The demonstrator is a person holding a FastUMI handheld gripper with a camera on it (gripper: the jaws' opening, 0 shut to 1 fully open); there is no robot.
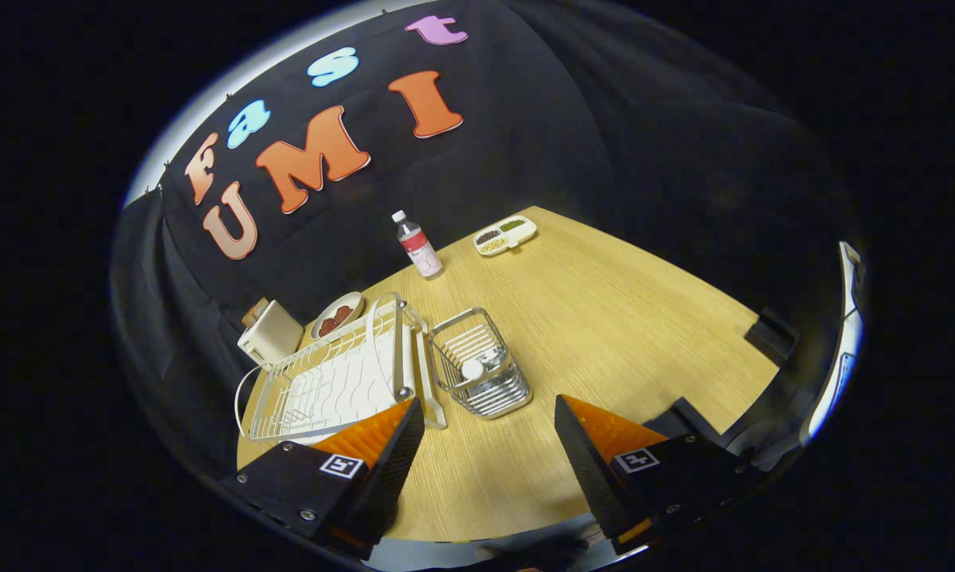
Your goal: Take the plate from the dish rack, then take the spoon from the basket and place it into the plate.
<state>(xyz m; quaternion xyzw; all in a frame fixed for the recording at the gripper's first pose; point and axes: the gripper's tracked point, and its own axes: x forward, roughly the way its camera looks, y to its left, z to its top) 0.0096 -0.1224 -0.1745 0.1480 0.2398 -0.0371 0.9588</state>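
Now my tool point(489, 445) hangs spread and empty over the bench point(605, 318) — the dish rack point(342, 377) lies just ahead of my left finger, its long side running away from me. The plate in it I cannot make out; the basket point(481, 365) with the spoon point(473, 369) sits just beside, ahead between the fingers.

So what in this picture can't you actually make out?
- Plate: in the gripper view, just a pale rim under the dish rack, partly behind a finger; whether it is the plate is unclear.
- Spoon: just a pale round end inside the wire basket; the rest is too small to tell.
- Divided dish beyond the bottle: contents too small to name.
- Gripper: open, holding nothing.
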